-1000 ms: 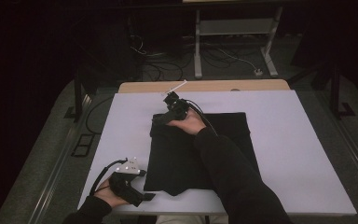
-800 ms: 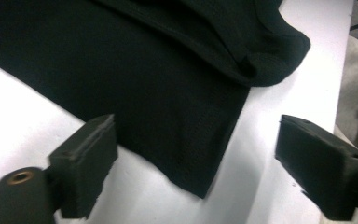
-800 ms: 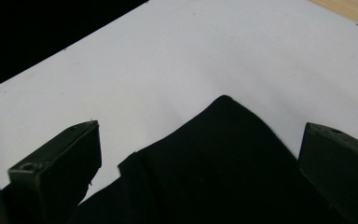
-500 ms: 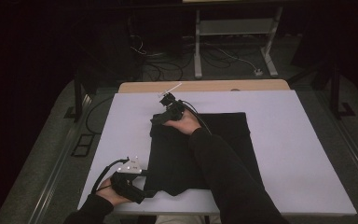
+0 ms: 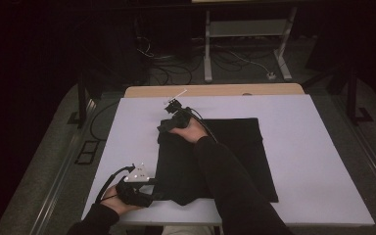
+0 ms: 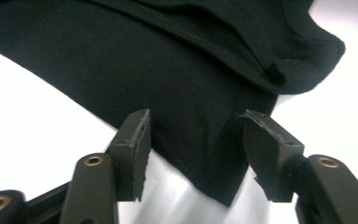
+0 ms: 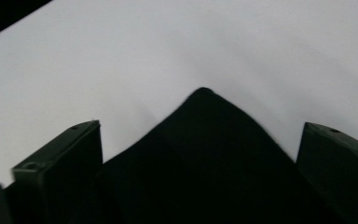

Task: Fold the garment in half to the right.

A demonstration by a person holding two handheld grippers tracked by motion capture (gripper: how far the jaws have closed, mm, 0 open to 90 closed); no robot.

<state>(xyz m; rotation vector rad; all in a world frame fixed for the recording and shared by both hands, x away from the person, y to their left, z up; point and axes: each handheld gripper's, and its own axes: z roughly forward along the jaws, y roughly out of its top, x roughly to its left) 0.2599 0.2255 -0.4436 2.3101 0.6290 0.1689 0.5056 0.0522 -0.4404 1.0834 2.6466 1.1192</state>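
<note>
A black cloth [image 5: 245, 142] lies spread on the white table [image 5: 313, 147]. My left gripper [image 5: 159, 196] rests low at its near left corner. In the left gripper view that corner [image 6: 205, 154] lies flat between the jaws of my left gripper [image 6: 193, 140]. Those jaws have just been closing and stand half apart, their pads not pressing the fabric. My right gripper [image 5: 162, 128] is at the far left corner of the cloth, its arm reaching across the fabric. In the right gripper view my right gripper [image 7: 200, 130] stands wide open around the pointed cloth corner [image 7: 200, 154].
A wooden board [image 5: 215, 90] borders the table's far edge. Beyond it on the dark floor are cables and a white metal stand [image 5: 245, 44]. Bare white tabletop lies to the right of the cloth and along the left edge.
My right gripper has slid left and a little lower to the cloth's far left corner. The left hand has stayed at the near left corner.
</note>
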